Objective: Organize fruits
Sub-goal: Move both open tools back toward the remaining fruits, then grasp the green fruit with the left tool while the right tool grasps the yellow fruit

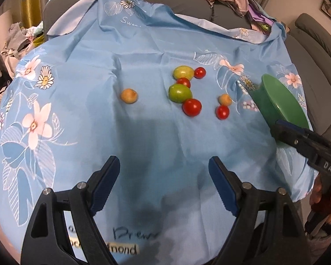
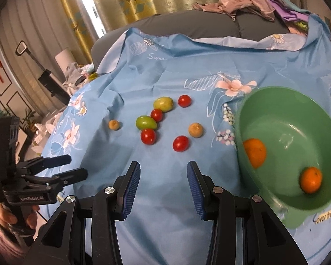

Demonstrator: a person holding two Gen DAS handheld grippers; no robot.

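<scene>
Honestly, my worry is a roll: the blue floral cloth [image 1: 143, 50] is slick and creased, so a clumsy nudge could send fruit off. My left claw [image 1: 164, 183], jaws apart and empty, has the lone tan fruit [image 1: 128, 96] ahead-left. My right claw [image 2: 163, 190], also apart, faces the tomato cluster [image 2: 148, 136]; the green bowl [image 2: 275, 97] with two oranges [image 2: 254, 152] sits right.

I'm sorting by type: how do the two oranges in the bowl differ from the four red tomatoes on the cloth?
The oranges are orange and look larger; the tomatoes are glossy red and smaller. The oranges already lie inside the green bowl; the tomatoes lie out on the blue cloth. Both kinds are round, and neither gripper holds any.
</scene>
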